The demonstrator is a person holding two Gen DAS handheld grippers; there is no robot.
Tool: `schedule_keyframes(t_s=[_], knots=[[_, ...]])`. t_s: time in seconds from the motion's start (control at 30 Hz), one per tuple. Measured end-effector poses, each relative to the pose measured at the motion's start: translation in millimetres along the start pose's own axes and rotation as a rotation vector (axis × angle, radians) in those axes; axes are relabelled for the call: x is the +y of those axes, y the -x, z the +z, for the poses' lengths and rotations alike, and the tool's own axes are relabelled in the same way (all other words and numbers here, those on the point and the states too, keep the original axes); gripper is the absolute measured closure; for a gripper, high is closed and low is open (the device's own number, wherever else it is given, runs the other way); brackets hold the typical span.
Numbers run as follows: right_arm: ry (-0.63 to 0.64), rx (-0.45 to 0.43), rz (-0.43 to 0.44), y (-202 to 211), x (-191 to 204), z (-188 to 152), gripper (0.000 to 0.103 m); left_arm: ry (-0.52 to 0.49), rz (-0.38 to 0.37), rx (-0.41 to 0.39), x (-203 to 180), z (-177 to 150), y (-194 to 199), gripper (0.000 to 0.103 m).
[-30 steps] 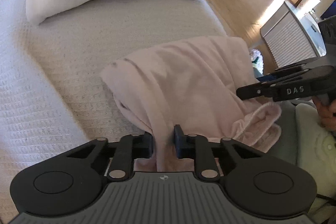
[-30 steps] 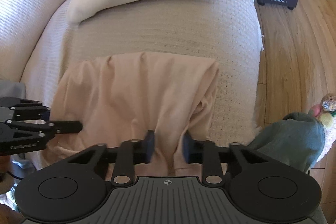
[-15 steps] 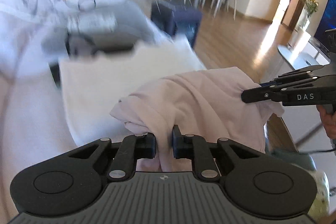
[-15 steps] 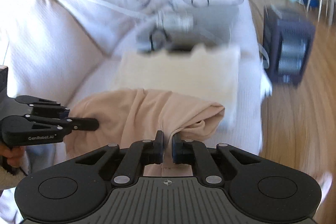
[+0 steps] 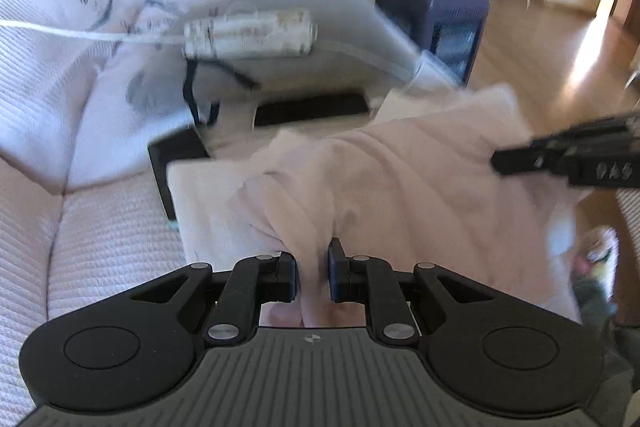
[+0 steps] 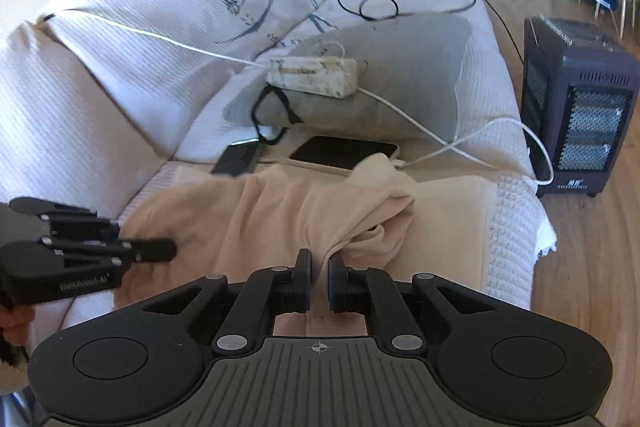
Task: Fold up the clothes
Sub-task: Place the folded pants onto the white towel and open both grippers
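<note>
Pinching pink garment [image 5: 400, 187] between clenched jaws: left gripper [image 5: 313, 269] one fold; right gripper [image 6: 319, 277] another.

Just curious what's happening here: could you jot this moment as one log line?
step: fold | left claw: shut on pink garment | right claw: shut on pink garment | garment: bunched over sofa

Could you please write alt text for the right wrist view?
The right gripper pinches a pale pink garment above a white-covered sofa; the left gripper grips it at left. Behind lie a grey cushion, tablet and heater.
</note>
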State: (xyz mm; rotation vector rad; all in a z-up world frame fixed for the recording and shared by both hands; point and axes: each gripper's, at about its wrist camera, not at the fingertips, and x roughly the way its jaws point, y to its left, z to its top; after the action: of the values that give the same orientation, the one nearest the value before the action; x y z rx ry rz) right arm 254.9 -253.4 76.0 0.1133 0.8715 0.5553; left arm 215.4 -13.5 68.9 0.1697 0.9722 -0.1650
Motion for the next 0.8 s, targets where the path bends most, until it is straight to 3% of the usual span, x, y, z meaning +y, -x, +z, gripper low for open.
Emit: schedule_keyframes(t_s=[0.13,0.23,0.33,0.37,0.53,0.73,0.8], knots=[[-0.065,0.056,0.02,-27.5,-20.5,-7.4,0.088,0.053,0.008,0.081,7.9,-5.9,-38.2,0.081],[-0.062,0.065,0.01,-30.8,-23.2,-17.4,0.087,0.067,0.01,0.086,8.9,-7.8,-41.3,0.079],[-0.049,0.064,-0.018,-23.5,-16.3,-18.3,0.083,0.061,0.033,0.073,9.6,-8.4,-27.0,0.06],[-0.034,0.058,-0.035,-18.7,-12.6,-16.9,0.08,0.067,0.025,0.06,10.9,-10.9,-16.8,0.058],[0.073,0.01,-0.104,27.0,18.8,-24.3,0.058,0.103,0.016,-0.026,17.6,-28.7,36.9,0.04],[0.102,0.042,-0.136,62.9,47.9,-67.3,0.044,0.095,-0.043,-0.068,4.8,-72.1,81.7,0.021],[0.089,0.063,-0.132,69.6,53.1,-86.9,0.039,0.081,-0.052,-0.044,-6.2,-91.6,85.3,0.02]])
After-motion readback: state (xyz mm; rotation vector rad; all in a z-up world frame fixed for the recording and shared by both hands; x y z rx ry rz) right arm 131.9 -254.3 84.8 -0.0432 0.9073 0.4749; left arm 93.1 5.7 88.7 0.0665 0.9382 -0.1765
